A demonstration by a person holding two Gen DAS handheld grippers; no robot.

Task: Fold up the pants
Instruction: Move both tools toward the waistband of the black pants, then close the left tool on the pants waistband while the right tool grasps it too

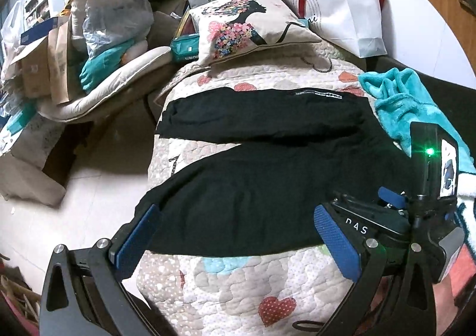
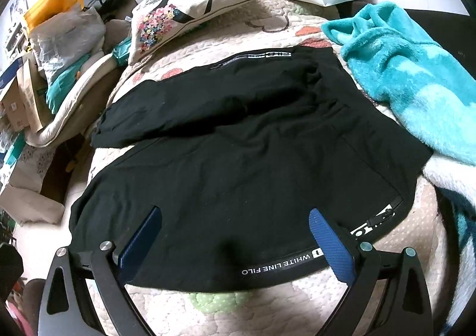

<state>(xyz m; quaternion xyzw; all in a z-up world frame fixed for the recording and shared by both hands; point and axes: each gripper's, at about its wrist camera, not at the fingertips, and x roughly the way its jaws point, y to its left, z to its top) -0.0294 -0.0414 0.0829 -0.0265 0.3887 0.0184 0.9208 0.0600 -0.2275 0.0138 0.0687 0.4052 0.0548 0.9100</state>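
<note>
Black pants (image 1: pixel 253 187) lie spread on a quilted bed cover (image 1: pixel 238 285), legs apart and pointing left, the far leg (image 1: pixel 261 112) higher up. My left gripper (image 1: pixel 238 229) is open above the near leg, holding nothing. The right gripper's body (image 1: pixel 372 226) shows at the right of the left wrist view. In the right wrist view the pants (image 2: pixel 238 157) fill the middle, with white lettering (image 2: pixel 276 264) along the near edge. My right gripper (image 2: pixel 235 234) is open just above the near edge of the pants, empty.
A turquoise fleece blanket (image 2: pixel 401 74) lies right of the pants. A flower-print pillow (image 1: pixel 247 26) and a white paper bag (image 1: pixel 342 8) sit at the far end. Bags and boxes (image 1: pixel 74 38) pile up on the left, with floor (image 1: pixel 89 187) beside the bed.
</note>
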